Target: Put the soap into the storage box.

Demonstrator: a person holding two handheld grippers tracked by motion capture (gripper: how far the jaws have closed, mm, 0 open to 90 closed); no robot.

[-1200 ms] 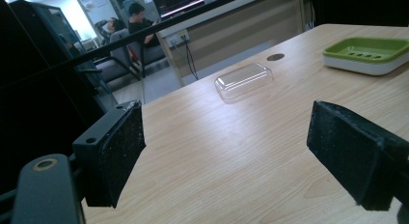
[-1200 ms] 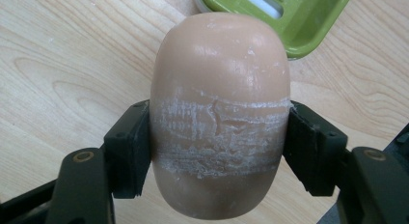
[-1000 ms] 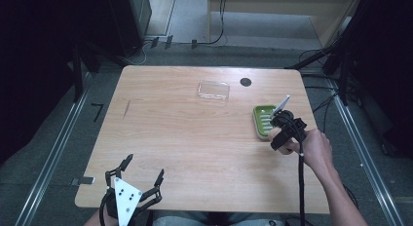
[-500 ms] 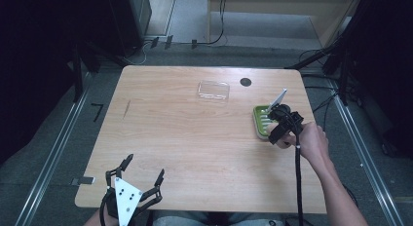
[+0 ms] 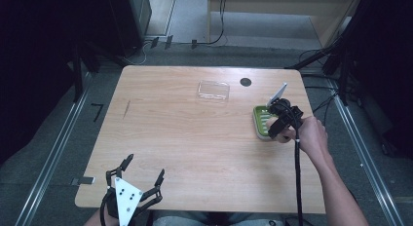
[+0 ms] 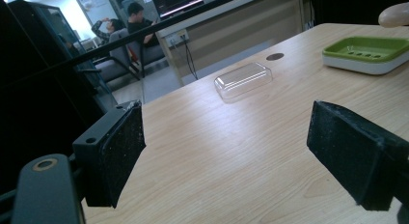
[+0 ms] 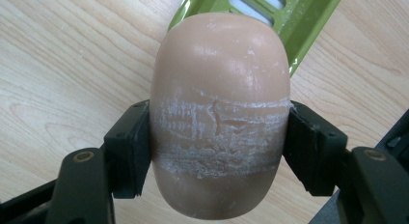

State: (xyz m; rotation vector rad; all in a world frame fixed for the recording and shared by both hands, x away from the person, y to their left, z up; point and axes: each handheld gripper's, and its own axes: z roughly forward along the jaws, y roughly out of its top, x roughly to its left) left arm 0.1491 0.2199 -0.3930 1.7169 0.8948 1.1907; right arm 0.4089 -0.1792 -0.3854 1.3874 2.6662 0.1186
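In the high view, the right hand-held gripper [image 5: 278,120] hides the soap [image 7: 219,113] and part of the green dish [image 5: 260,122].

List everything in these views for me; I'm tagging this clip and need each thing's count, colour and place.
soap bar: one, pale pink, clamped in the right gripper's jaws beside the soap dish
soap dish: one, green on white, near the table's right edge
clear lid: one, transparent, far middle of the table
table: one, light wood, with a dark round hole at the far side
left gripper: one, black, jaws open, at the near edge
right gripper: one, black, over the dish
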